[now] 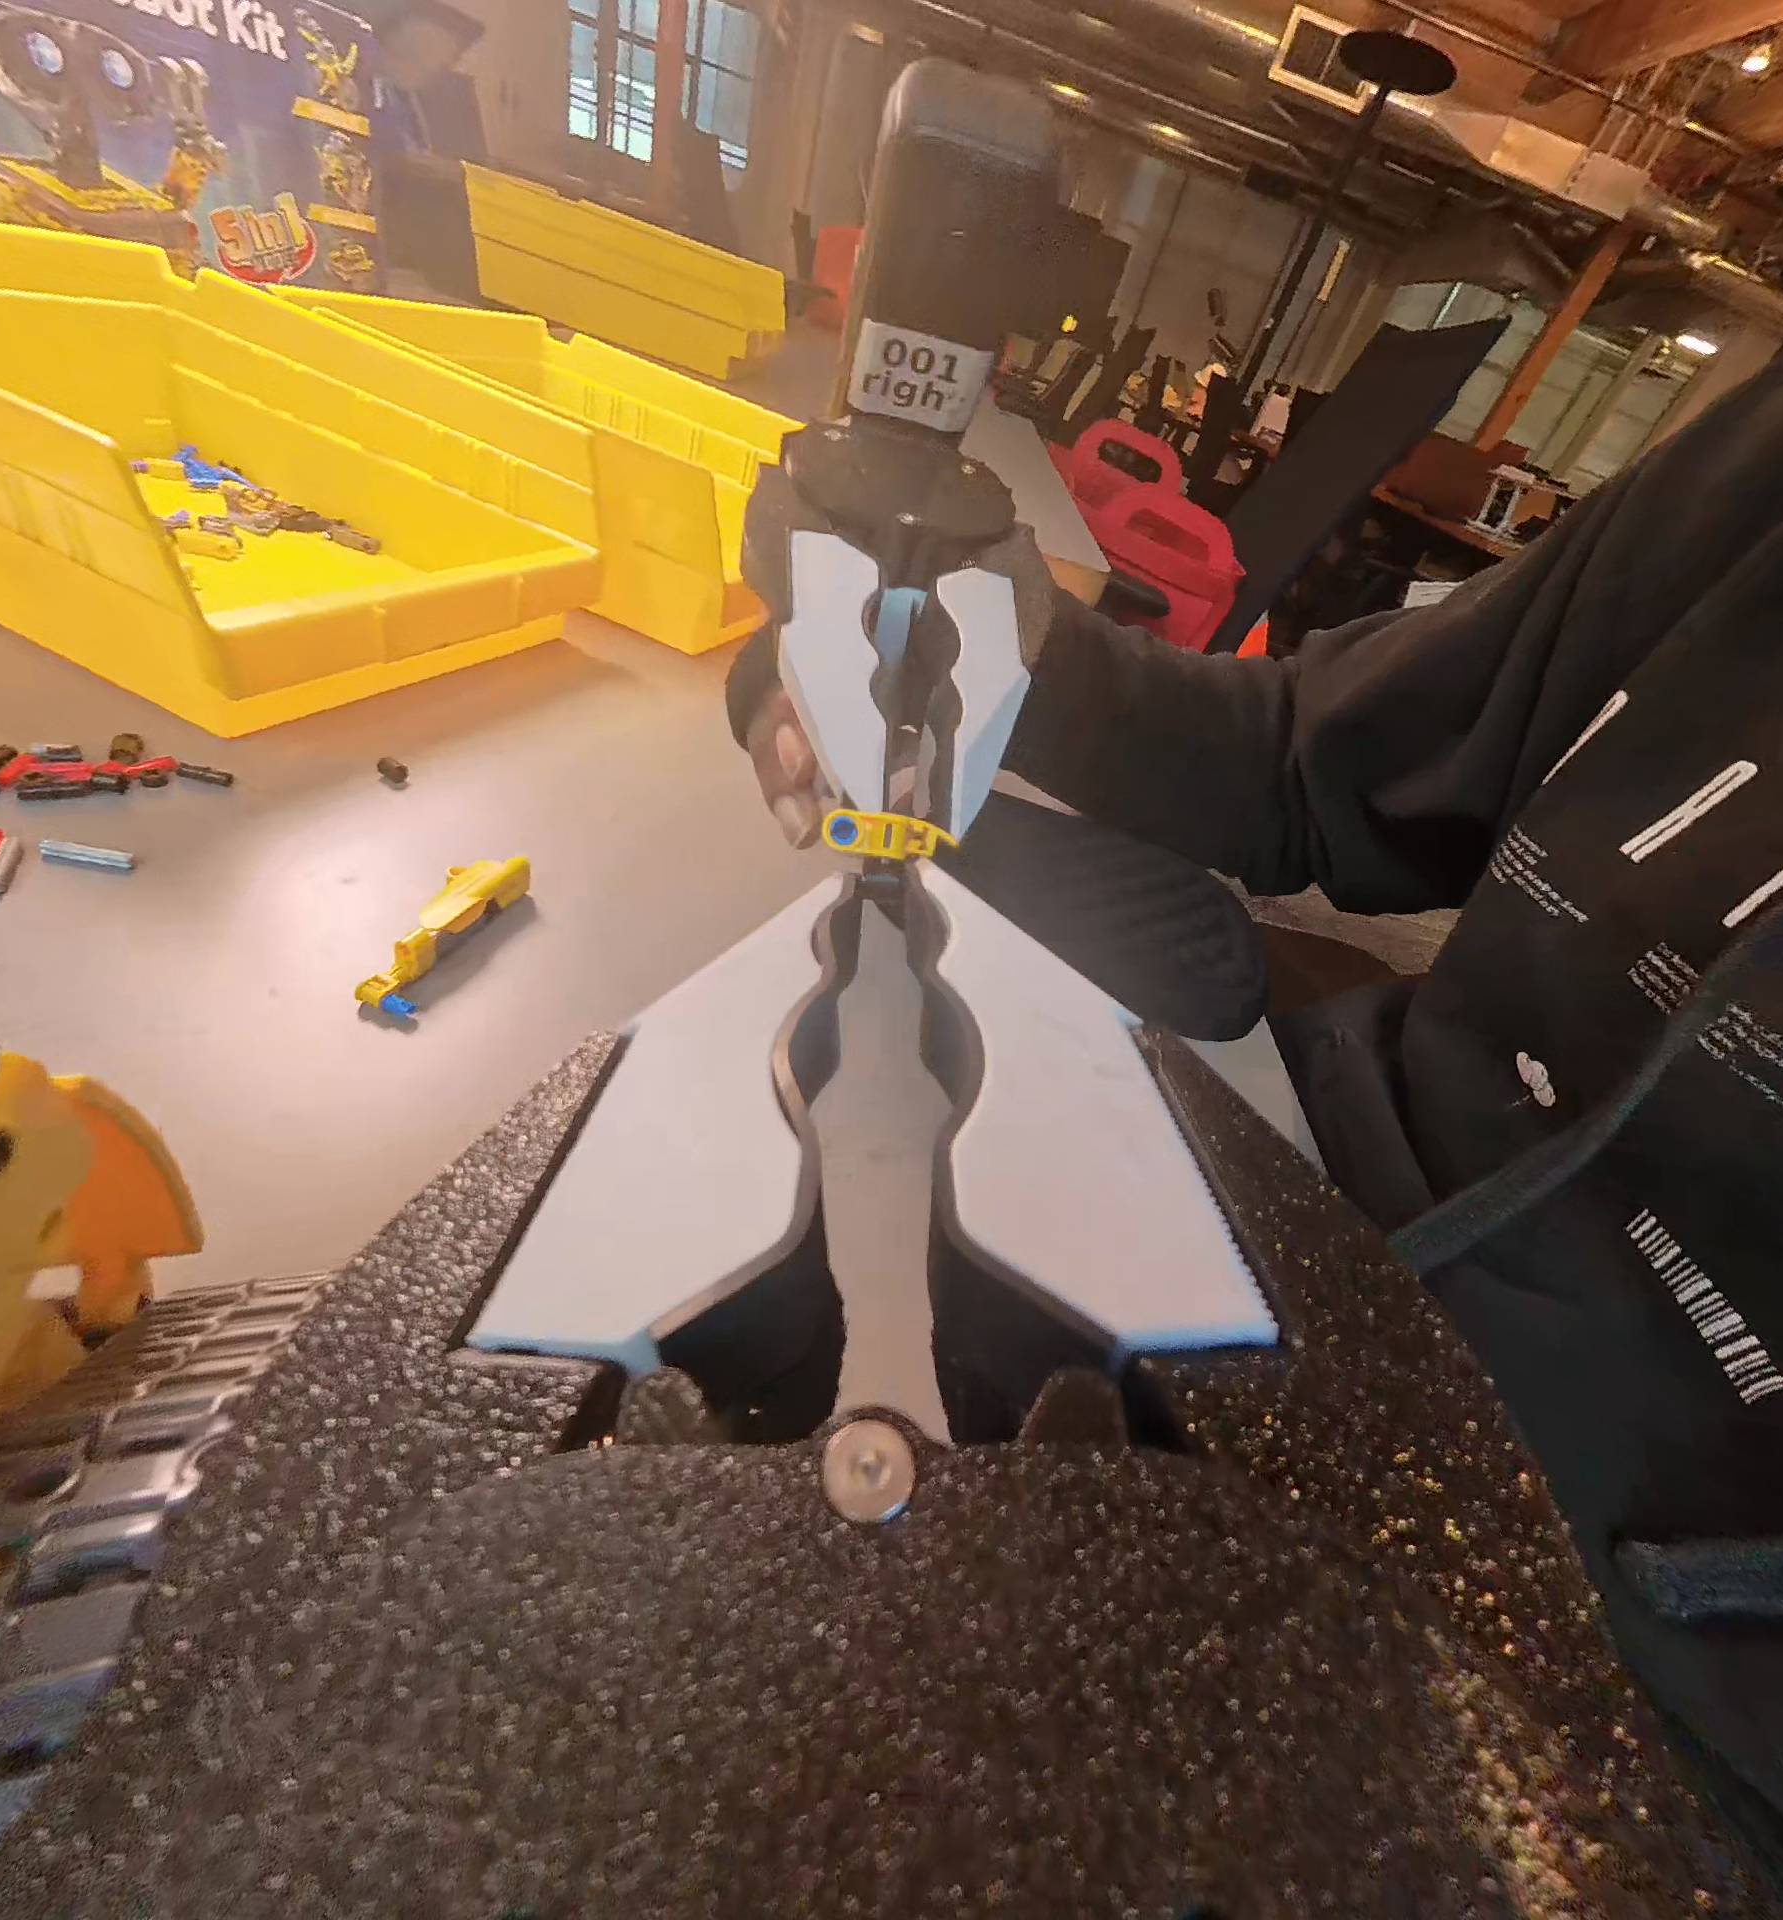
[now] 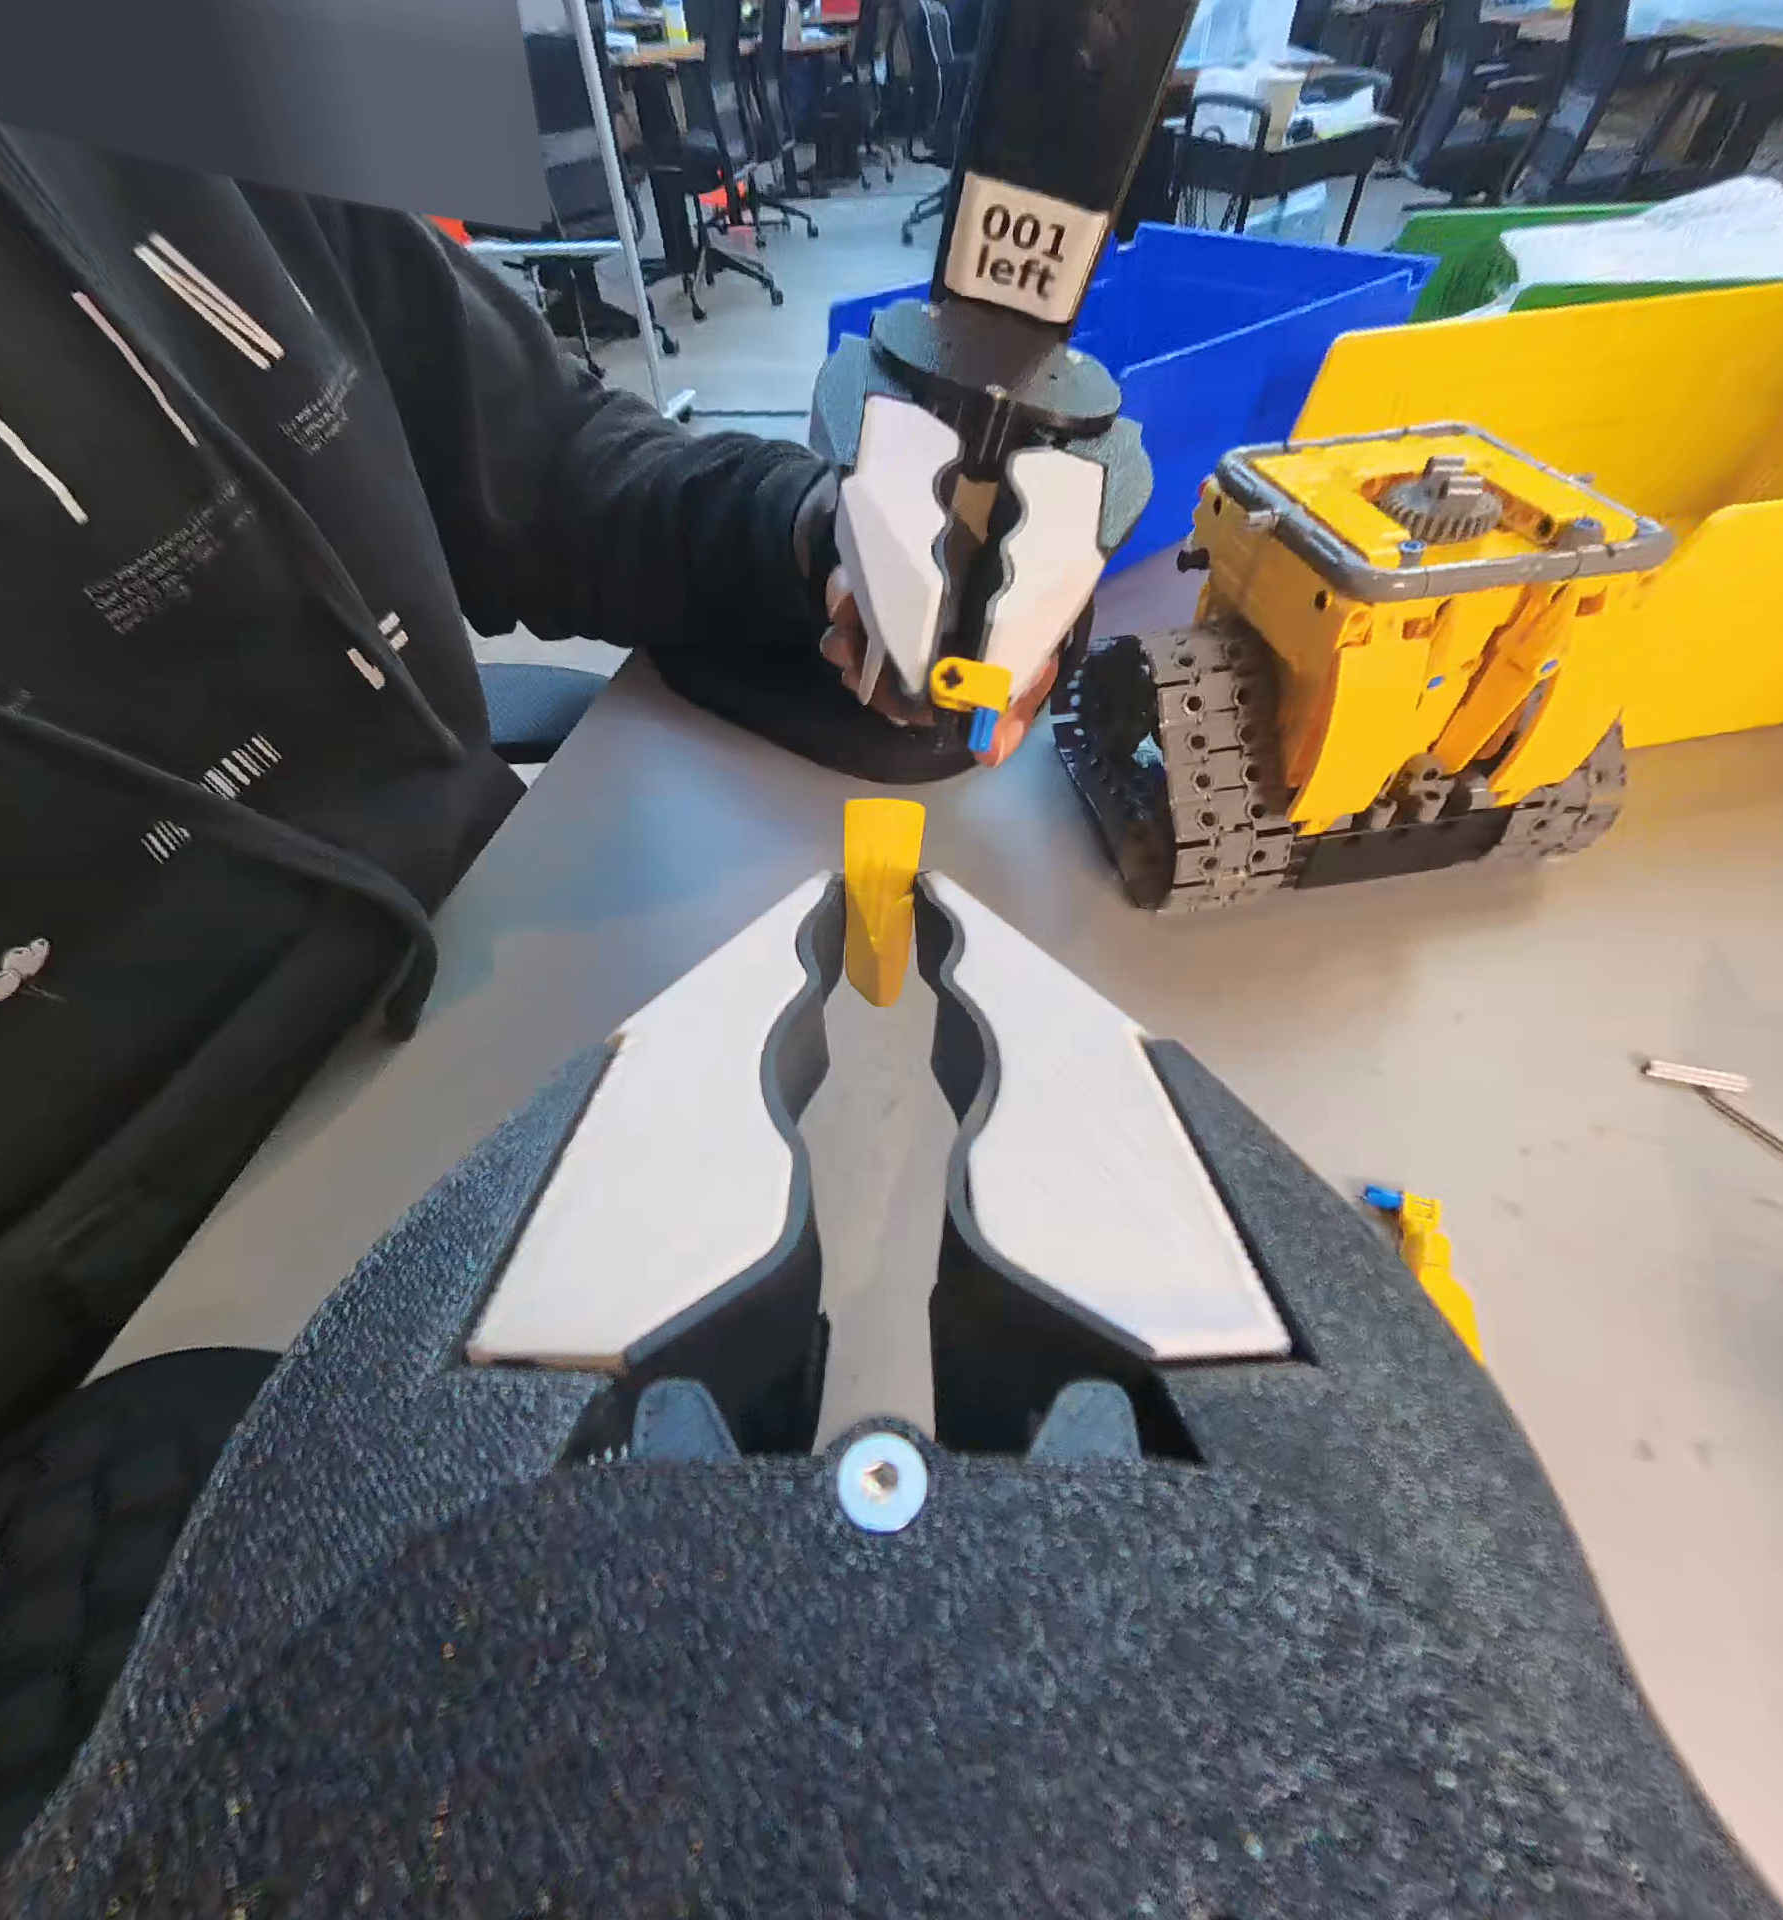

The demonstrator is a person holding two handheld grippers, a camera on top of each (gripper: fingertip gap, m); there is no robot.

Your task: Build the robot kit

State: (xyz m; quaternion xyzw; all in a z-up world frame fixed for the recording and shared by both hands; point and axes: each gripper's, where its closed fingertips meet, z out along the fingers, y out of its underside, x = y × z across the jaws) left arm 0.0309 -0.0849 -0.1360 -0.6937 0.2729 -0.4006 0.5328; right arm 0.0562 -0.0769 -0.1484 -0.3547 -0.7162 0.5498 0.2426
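Status of parts, as shown:

1. The left gripper point(image 1: 882, 883) is gripping a small yellow connector point(image 2: 970, 686) at its fingertips. A blue pin point(image 2: 982, 729) is projecting from the connector. The jaws are standing almost closed, with only the part's thickness between them.
2. The right gripper point(image 2: 879, 883) is pinching a yellow panel point(image 2: 879, 914) between its tips. The jaws are closed down on the panel, which is pointing forward beyond them.
3. The two grippers are facing each other tip to tip above the table point(image 2: 1282, 1039). The connector and the panel are sitting near one another but apart; the right wrist view is showing a gap between them, so the two parts are not joined.
4. A tracked model point(image 2: 1386, 665) is standing on the table beside the left gripper. Its body and treads are looking largely built.
5. A yellow sub-assembly point(image 1: 445, 935) is lying loose on the table, attached to nothing.
6. Red and black pins point(image 1: 66, 774) and a grey axle point(image 1: 87, 855) are lying unused near the yellow bins point(image 1: 347, 623), one of which is holding more small parts.
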